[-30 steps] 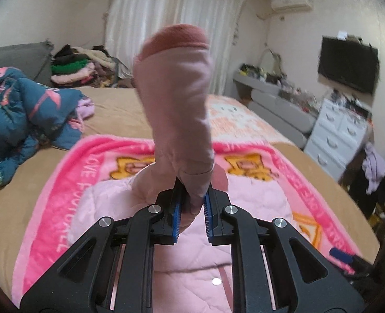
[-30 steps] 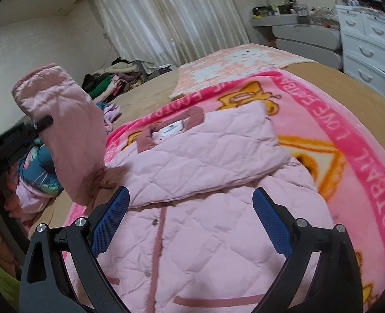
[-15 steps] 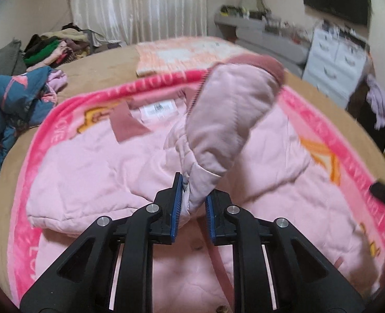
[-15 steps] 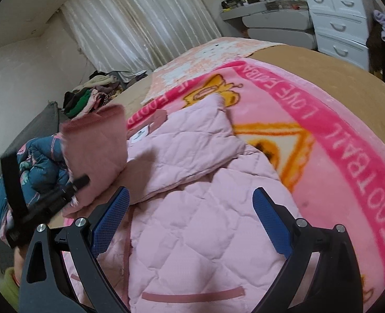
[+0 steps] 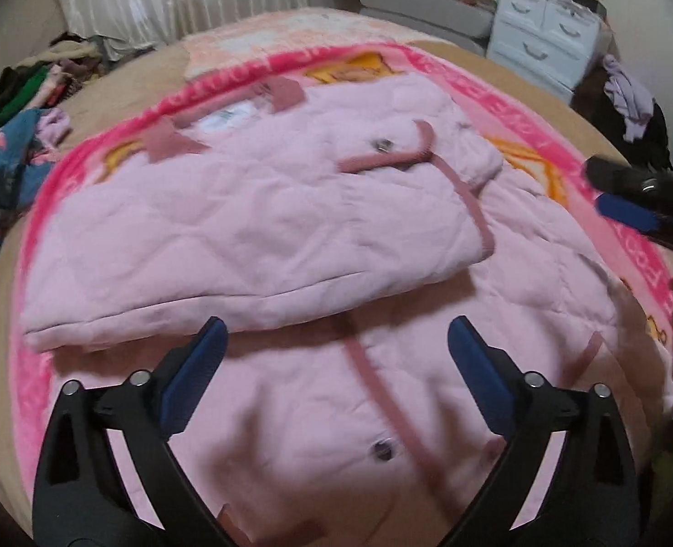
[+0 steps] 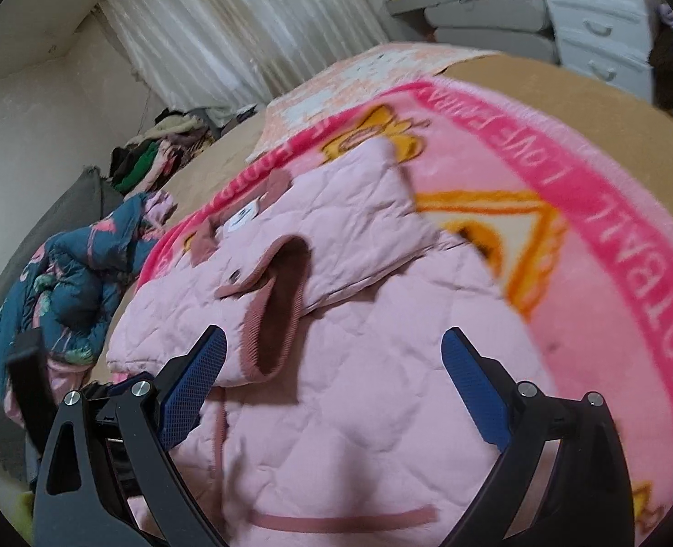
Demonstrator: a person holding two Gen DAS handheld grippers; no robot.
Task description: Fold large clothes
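Note:
A pink quilted jacket [image 5: 318,410] lies front-up on a pink blanket [image 5: 40,383] on the bed. Both sleeves are folded across its chest; the left sleeve [image 5: 245,237] lies on top, its dark pink cuff [image 6: 277,310] open toward the right wrist view. My left gripper [image 5: 336,355] is open and empty, just above the jacket's lower front. My right gripper [image 6: 334,374] is open and empty over the jacket's right side; it also shows in the left wrist view [image 5: 628,209] at the far right.
A blue patterned quilt [image 6: 67,291] is bunched at the bed's left. A pile of clothes [image 6: 154,159] lies at the far left by the curtain. A white drawer unit [image 5: 546,41] and a grey bench [image 5: 423,0] stand beyond the bed.
My left gripper carried the sleeve down across the jacket's chest, let it go and opened. It has pulled back toward the jacket's hem. The right gripper stayed open.

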